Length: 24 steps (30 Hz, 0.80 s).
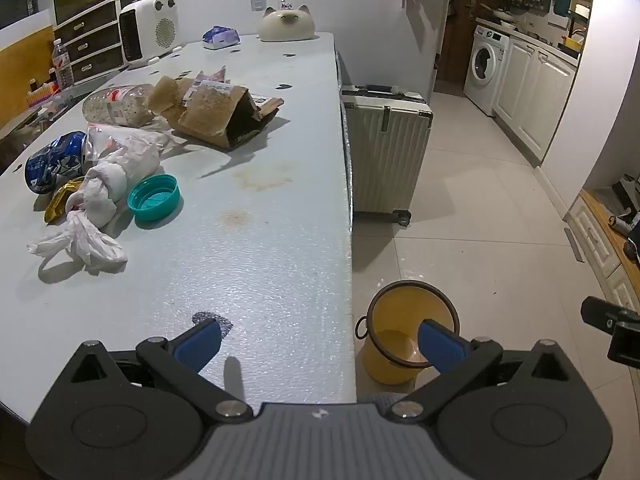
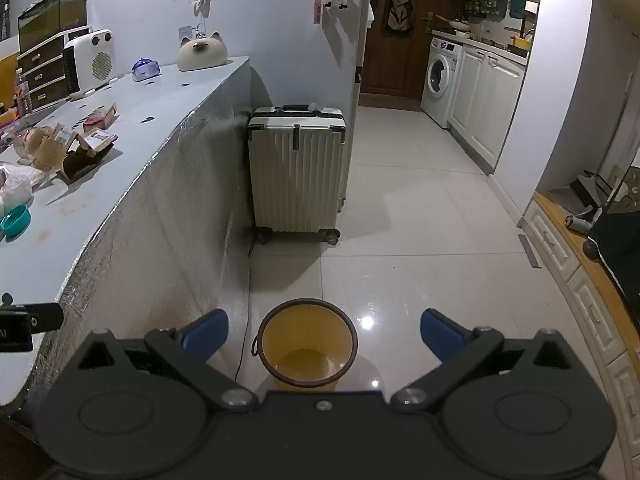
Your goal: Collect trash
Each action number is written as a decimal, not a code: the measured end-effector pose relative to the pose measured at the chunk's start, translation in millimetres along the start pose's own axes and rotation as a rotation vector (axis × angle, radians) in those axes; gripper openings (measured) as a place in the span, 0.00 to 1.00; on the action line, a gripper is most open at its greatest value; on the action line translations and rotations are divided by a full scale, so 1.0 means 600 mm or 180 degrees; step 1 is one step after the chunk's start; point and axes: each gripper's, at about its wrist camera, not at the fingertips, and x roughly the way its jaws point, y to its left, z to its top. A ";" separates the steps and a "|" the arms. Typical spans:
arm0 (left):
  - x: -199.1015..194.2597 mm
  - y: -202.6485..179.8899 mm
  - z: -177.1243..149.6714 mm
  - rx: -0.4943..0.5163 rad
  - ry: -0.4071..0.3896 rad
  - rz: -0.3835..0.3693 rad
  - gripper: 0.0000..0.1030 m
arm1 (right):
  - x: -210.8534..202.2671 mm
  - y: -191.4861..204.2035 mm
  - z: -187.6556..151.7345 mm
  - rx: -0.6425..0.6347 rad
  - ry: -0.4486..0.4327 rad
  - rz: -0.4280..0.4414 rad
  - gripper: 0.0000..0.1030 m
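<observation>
Trash lies on the pale table (image 1: 260,248): a torn cardboard box (image 1: 224,114), a clear plastic bottle (image 1: 116,104), a crushed blue can (image 1: 54,162), a gold wrapper (image 1: 60,198), a knotted white plastic bag (image 1: 96,204) and a teal lid (image 1: 153,197). A yellow bucket (image 1: 404,340) stands on the floor by the table edge; it also shows in the right wrist view (image 2: 308,344), seemingly empty. My left gripper (image 1: 316,340) is open and empty over the table's near right edge. My right gripper (image 2: 324,334) is open and empty above the bucket.
A cream suitcase (image 1: 386,152) stands on the floor past the bucket against the table's side. At the table's far end are a white heater (image 1: 150,32), a cat-shaped object (image 1: 286,24) and a tissue pack (image 1: 220,37). A tiled floor (image 2: 420,240) leads to a washing machine (image 2: 440,76).
</observation>
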 end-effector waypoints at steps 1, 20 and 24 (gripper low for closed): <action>0.000 0.000 0.000 0.0001 -0.0004 0.0002 1.00 | 0.000 0.000 0.000 0.0000 0.0001 0.0001 1.00; 0.000 0.000 0.000 -0.0004 -0.0021 -0.0006 1.00 | -0.019 0.001 0.005 0.0003 -0.0004 0.0016 1.00; 0.000 0.000 0.000 -0.0001 -0.0022 -0.0007 1.00 | -0.019 -0.004 -0.002 0.0003 -0.0006 0.0018 1.00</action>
